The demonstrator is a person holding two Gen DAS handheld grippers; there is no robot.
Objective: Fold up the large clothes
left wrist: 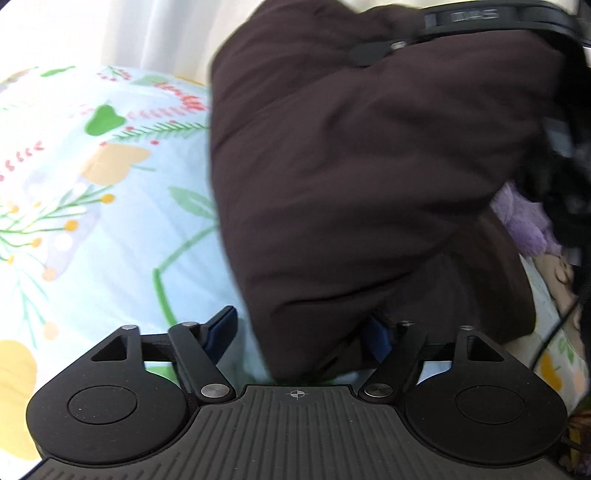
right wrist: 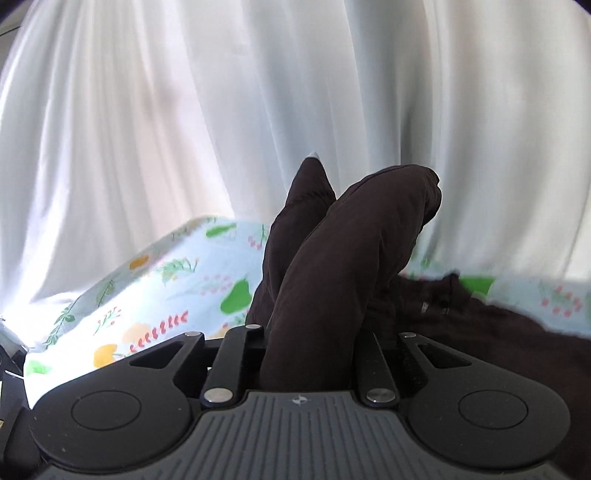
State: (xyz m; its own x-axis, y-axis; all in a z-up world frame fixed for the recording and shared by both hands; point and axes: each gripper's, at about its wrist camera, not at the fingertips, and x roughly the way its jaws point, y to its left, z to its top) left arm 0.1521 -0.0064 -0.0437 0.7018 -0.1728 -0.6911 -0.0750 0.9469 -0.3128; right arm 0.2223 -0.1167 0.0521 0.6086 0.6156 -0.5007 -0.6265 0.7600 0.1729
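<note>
A large dark brown garment [left wrist: 351, 177] hangs in a bulky fold over the floral bed sheet [left wrist: 92, 221]. My left gripper [left wrist: 299, 332] is open; its blue-padded fingers [left wrist: 221, 328] stand wide apart, with the garment's lower edge drooping between them. My right gripper [left wrist: 480, 22] shows at the top of the left wrist view, above the cloth. In the right wrist view my right gripper [right wrist: 310, 354] is shut on a thick fold of the garment [right wrist: 351, 251], which rises up between the jaws. More of the garment [right wrist: 498, 332] lies on the bed at right.
The bed has a light blue floral sheet [right wrist: 166, 280]. White curtains [right wrist: 258, 92] hang behind the bed. A purple plush item [left wrist: 524, 225] and other soft things lie at the right edge of the left wrist view.
</note>
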